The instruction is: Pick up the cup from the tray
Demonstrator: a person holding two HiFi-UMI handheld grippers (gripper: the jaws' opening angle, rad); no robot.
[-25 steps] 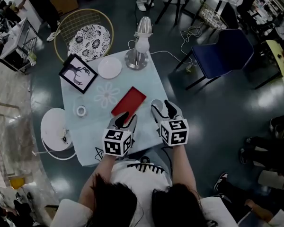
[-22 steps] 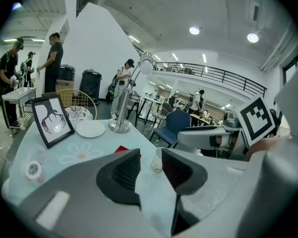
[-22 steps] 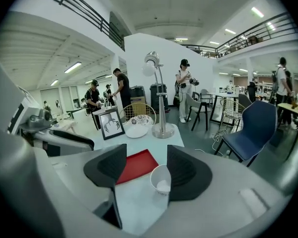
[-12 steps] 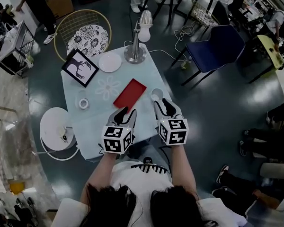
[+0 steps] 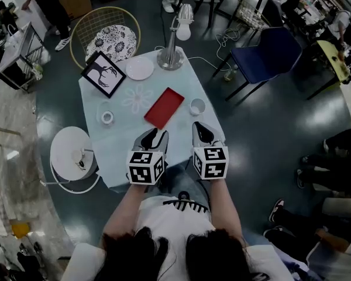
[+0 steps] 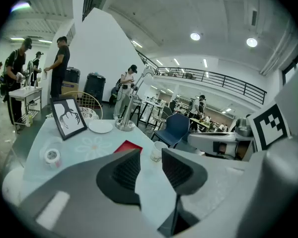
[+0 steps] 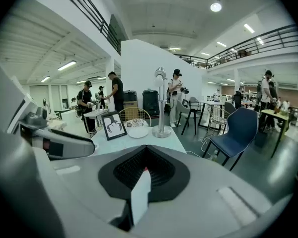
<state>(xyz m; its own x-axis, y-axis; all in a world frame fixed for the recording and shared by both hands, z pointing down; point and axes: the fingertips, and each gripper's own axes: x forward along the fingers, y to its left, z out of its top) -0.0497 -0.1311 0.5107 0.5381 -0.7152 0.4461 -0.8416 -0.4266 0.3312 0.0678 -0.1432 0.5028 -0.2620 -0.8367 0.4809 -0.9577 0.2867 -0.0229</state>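
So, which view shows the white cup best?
The head view: the cup stands whole and unblocked on the table, beside the red tray. The left gripper view shows it small, just beyond the fingers. The right gripper view does not show it.

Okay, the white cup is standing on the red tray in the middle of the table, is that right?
Not quite. The white cup stands on the table itself, just off the right side of the red tray, not on it. The head view shows this. The tray does lie in the middle of the table.
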